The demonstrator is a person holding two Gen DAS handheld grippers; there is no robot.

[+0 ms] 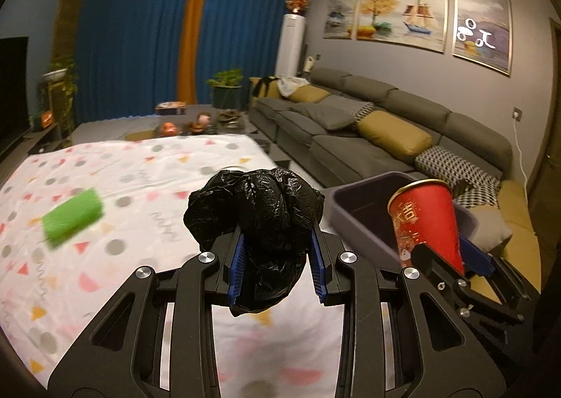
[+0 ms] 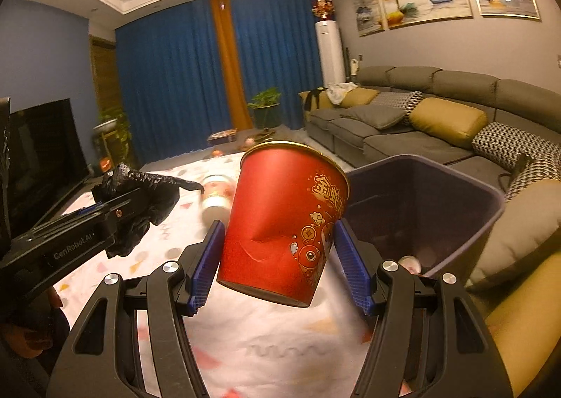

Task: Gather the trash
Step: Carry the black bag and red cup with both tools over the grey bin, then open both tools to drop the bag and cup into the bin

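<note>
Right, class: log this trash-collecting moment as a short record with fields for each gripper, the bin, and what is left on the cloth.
left gripper: shut on crumpled black plastic bag
right gripper: shut on dented red paper cup
bin: dark purple, open, to the right beside the sofa
left on patterned cloth: green sponge-like block, white cup lying on its side

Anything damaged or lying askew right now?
Yes. The red paper cup clamped in the right hand-held gripper is dented and creased on its side and held tilted. Behind it, a white cup lies tipped over on the patterned tablecloth.
</note>
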